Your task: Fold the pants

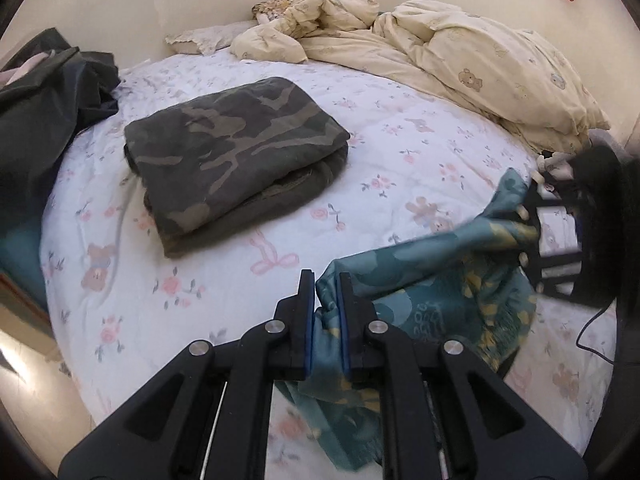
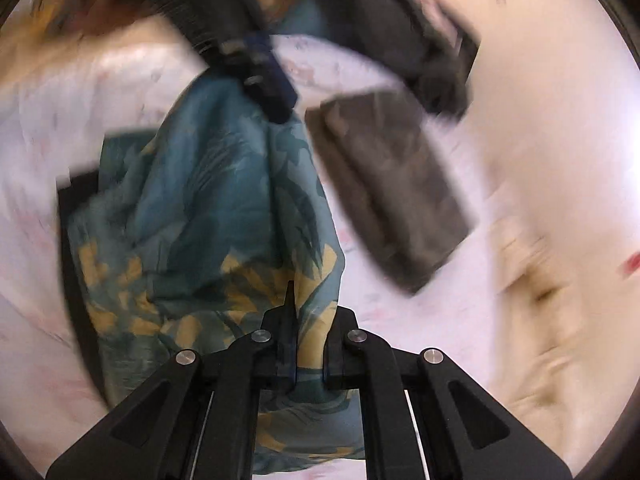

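**Teal pants lifted by both grippers, folding barely begun**

The left gripper [image 1: 325, 300] has its 2 blue-padded fingers closed down on a bunched edge of the thin teal pants with yellow leaf print [image 1: 432, 280]; only a narrow gap packed with cloth shows between the pads. The right gripper [image 2: 310, 340] is likewise closed on another part of the same garment, with fabric filling the space between its black fingers. In the left wrist view the right gripper [image 1: 532, 236] appears at the far right edge, and the pants stretch between the 2 tools, the rest drooping in loose folds toward the white quilted bedsheet with pink flowers and bears [image 1: 400, 152]. The right wrist view is heavily motion-blurred, so finer detail of the cloth there cannot be made out.

Judging by the scene, 1 garment is already finished: a folded stack of dark green camouflage pants [image 1: 236, 148] lies flat on the sheet, well apart from the teal pair. The teal pants look crumpled and unspread, so for this piece nearly everything seems left: laying it flat, aligning the legs, then folding. A rumpled cream duvet with bear print [image 1: 480, 68] sits at the head of the bed, and a dark green jacket-like heap [image 1: 52, 96] lies at the left edge.
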Demonstrator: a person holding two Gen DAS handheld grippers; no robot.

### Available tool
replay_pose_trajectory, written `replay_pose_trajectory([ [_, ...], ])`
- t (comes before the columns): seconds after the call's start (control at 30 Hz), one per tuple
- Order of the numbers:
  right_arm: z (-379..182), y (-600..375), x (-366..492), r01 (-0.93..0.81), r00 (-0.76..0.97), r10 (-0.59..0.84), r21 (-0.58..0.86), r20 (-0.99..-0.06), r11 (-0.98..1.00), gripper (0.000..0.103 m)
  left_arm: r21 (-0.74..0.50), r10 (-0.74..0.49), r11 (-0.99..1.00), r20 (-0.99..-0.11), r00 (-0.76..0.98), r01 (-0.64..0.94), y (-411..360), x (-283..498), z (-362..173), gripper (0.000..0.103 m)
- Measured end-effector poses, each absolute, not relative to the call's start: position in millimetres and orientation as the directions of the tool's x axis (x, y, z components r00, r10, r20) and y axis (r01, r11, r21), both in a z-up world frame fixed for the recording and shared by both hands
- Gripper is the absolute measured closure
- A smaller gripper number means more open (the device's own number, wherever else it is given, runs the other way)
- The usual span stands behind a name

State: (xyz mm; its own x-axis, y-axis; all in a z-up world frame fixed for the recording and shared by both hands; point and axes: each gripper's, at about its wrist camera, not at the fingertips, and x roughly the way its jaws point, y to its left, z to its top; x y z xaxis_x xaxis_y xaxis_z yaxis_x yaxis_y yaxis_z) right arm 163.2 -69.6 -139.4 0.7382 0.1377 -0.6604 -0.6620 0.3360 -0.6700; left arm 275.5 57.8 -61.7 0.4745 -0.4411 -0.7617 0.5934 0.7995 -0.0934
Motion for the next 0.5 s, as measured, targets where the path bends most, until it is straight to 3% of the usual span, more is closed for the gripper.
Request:
replay_pose_trajectory([
  [0.1,-171.2,-60.7,107.5,-0.523,0.852,0.156,-0.830,-0.500,0.195,0.096,-0.099,-0.444,0.781,-0.782,0.437,0.617,58.3,258.1,-63.5,0.091],
  [0.17,-187.7,-61.8,78.6,-0.457,0.885,0.168,-0.879,-0.434,0.137,0.096,-0.104,-0.433,0.775,-0.806,0.404,0.623,59.6,248.1,-63.5,0.084],
  [0.2,-194.1,-62.8,68.0,-0.437,0.894,0.167,-0.891,-0.415,0.123,0.096,-0.114,-0.423,0.782,-0.819,0.388,0.612,62.5,244.0,-62.9,0.072],
  [0.23,-197.8,-63.9,61.6,-0.434,0.895,0.167,-0.893,-0.414,0.115,0.096,-0.129,-0.417,0.791,-0.829,0.372,0.599,66.0,240.5,-62.9,0.060],
  [0.27,-202.8,-63.9,55.0,-0.435,0.894,0.167,-0.894,-0.415,0.106,0.096,-0.155,-0.420,0.798,-0.837,0.352,0.582,71.6,236.8,-61.2,0.058],
  [0.43,-207.7,-62.0,40.1,-0.448,0.888,0.179,-0.886,-0.425,0.121,0.096,-0.343,-0.515,0.826,-0.783,0.350,0.447,91.9,224.7,-36.6,0.057],
  [0.5,-208.0,-60.7,40.0,-0.472,0.879,0.160,-0.867,-0.449,0.158,0.096,-0.321,-0.462,0.865,-0.810,0.361,0.386,76.6,220.3,-35.5,0.057],
])
